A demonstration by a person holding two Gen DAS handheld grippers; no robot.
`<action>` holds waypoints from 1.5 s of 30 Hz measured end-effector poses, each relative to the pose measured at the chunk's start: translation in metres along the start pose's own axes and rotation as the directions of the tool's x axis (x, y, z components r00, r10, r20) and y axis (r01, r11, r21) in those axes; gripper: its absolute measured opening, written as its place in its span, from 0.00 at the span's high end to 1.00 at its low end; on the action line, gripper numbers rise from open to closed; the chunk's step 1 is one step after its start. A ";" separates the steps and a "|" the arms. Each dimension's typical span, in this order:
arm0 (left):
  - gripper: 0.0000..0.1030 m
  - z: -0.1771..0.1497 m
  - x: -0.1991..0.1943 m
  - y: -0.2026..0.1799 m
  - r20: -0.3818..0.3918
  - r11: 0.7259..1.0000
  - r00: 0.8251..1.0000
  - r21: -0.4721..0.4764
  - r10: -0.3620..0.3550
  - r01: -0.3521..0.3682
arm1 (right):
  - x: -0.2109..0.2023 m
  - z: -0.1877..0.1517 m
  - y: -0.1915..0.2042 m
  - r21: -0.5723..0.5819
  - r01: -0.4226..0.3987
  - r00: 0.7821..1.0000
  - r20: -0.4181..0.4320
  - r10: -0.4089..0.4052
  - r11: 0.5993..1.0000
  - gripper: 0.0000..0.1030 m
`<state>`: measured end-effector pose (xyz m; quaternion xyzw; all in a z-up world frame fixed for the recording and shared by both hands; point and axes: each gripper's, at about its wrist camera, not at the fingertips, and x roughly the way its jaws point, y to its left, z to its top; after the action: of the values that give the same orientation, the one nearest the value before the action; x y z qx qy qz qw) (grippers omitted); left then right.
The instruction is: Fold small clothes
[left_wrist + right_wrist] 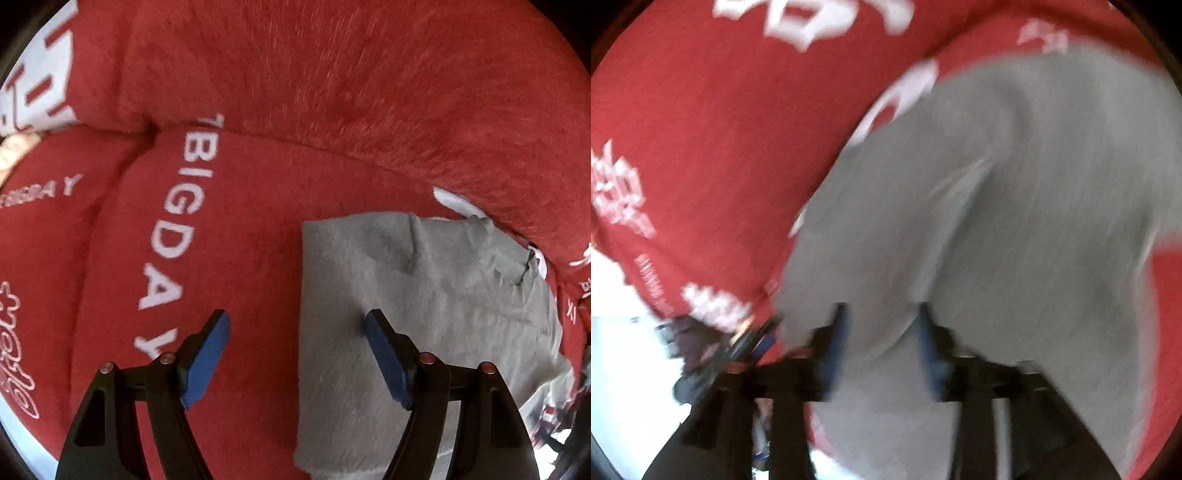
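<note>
A small grey fleece cloth [424,314] lies flat on a red blanket [332,92] with white "BIGDAY" lettering. Its straight left edge runs down the middle of the left wrist view. My left gripper [297,317] points down over that edge, open and holding nothing. One blue pad [205,358] hangs over the red blanket and the other pad [388,362] over the grey cloth. The right wrist view is motion-blurred. There the grey cloth [1015,203] fills the middle and right, and my right gripper [882,314] stands open low over it, its fingers [836,336] apart.
A person's finger [14,151] shows at the left edge, below a white patterned patch [40,74] of the blanket. The red blanket [720,129] ends at lower left, beyond which lie dark clutter [701,343] and a white surface [617,350].
</note>
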<state>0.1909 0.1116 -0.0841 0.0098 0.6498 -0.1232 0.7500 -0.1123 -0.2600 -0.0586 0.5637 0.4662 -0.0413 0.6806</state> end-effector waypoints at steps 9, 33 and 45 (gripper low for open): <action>0.49 0.016 0.014 0.001 0.008 0.999 0.999 0.001 -0.033 0.033 | 0.155 -0.069 0.061 0.097 -0.166 0.957 -0.226 0.184 0.981 0.46; 0.23 -0.080 -0.045 0.025 0.108 0.997 0.992 0.030 0.073 -0.077 | 0.000 0.008 -0.014 0.061 0.129 0.991 0.035 -0.131 0.990 0.38; 0.23 -0.112 -0.025 0.000 0.099 0.986 0.981 -0.036 0.166 -0.164 | 0.004 0.042 -0.037 0.172 0.067 0.987 0.135 -0.091 0.983 0.48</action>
<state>0.0784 0.1353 -0.0771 0.0471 0.6094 -0.0520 0.7897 -0.1067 -0.3058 -0.0907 0.5952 0.4336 -0.1474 0.6603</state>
